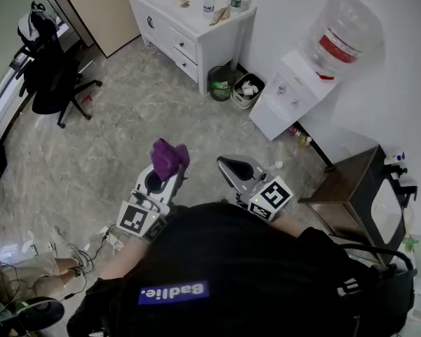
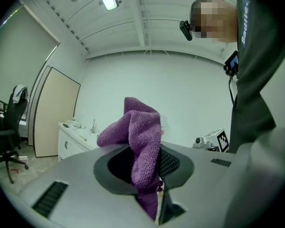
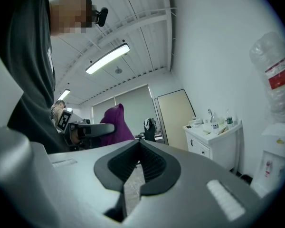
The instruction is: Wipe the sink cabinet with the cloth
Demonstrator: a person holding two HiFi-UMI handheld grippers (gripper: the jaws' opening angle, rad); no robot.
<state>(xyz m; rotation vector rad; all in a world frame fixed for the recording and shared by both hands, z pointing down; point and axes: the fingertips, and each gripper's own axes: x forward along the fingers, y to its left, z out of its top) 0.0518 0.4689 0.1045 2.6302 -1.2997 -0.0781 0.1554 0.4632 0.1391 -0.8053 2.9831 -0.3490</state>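
A purple cloth sticks up from my left gripper, which is shut on it and held over the floor in front of the person. In the left gripper view the cloth bulges above the jaws of the gripper. My right gripper is beside it, shut with nothing in it; the cloth shows to its left. The white sink cabinet stands far ahead against the wall, with bottles and a tap on top. It is also visible from both grippers.
A green bin and a white basket stand right of the cabinet. A water dispenser carries a big bottle. There is a black office chair at left, a dark table at right, and cables on the tiled floor.
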